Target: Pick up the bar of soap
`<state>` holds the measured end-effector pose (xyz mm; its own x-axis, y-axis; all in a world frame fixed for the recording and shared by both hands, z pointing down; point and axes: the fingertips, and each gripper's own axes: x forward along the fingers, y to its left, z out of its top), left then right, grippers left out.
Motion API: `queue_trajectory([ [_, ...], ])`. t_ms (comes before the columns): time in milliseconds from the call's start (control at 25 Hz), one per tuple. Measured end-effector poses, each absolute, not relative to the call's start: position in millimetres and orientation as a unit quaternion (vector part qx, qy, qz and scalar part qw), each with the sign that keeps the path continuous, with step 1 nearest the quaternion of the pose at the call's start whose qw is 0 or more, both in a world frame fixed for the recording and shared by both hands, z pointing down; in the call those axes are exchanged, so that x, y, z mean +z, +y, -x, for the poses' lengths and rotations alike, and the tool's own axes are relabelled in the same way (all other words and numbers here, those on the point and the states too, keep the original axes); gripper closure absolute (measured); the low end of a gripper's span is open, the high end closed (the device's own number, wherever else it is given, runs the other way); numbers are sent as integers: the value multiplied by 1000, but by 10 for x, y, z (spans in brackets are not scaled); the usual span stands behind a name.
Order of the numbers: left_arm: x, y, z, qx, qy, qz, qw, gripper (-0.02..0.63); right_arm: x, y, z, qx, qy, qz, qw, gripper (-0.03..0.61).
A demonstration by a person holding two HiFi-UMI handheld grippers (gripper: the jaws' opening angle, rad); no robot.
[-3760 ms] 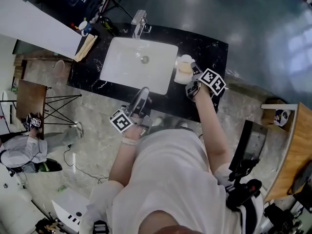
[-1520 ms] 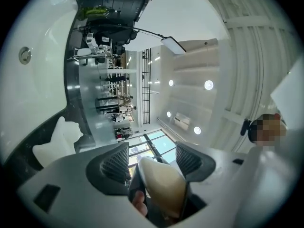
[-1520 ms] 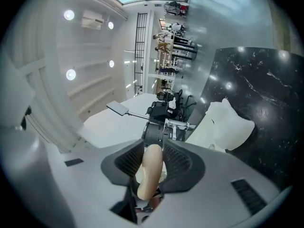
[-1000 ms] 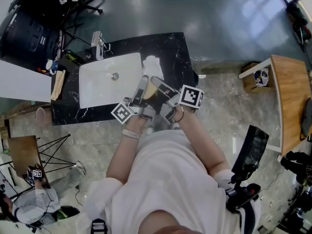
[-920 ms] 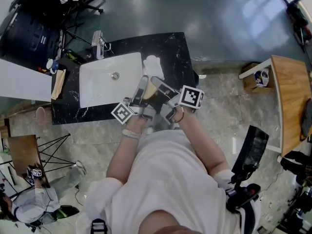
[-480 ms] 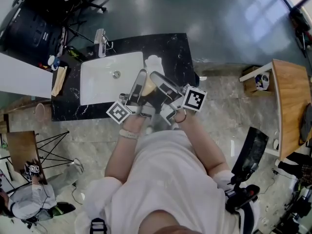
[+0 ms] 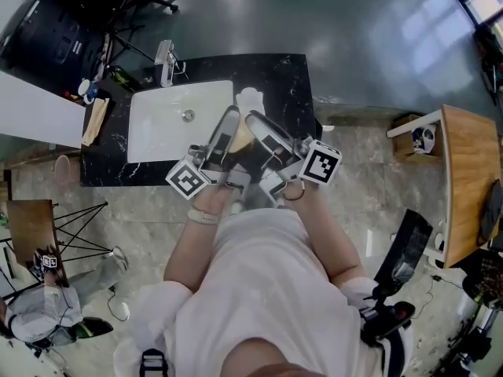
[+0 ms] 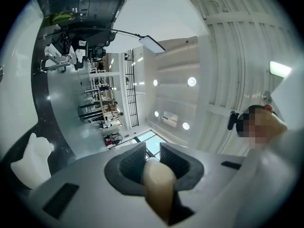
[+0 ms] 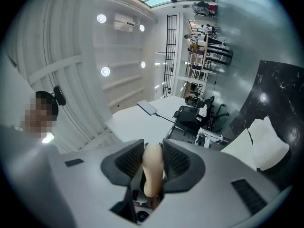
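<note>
The left gripper (image 8: 152,156) has just been closing its jaws and now pinches the cream bar of soap (image 8: 160,189) across its flat faces. The right gripper (image 9: 153,151) clamps it too, and the bar hangs clear above the black surface (image 7: 292,73). It looks stiff, light and probably slick, so broad faces and a moderate squeeze suit it.

I note both arms bent close in front, left gripper (image 7: 227,134) and right gripper (image 7: 258,132) angled upward side by side, each clamped on the soap (image 7: 241,139), left jaws having just been closing.
</note>
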<state>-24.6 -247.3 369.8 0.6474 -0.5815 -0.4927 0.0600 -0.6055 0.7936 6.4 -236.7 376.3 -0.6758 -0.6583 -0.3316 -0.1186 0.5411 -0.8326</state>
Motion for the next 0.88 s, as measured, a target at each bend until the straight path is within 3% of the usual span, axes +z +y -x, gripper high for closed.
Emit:
queue_trajectory([
  [880, 3840, -2621, 200, -390, -170, -791, 440, 538, 3910, -2509, -108, -440, 805, 239, 318, 440],
])
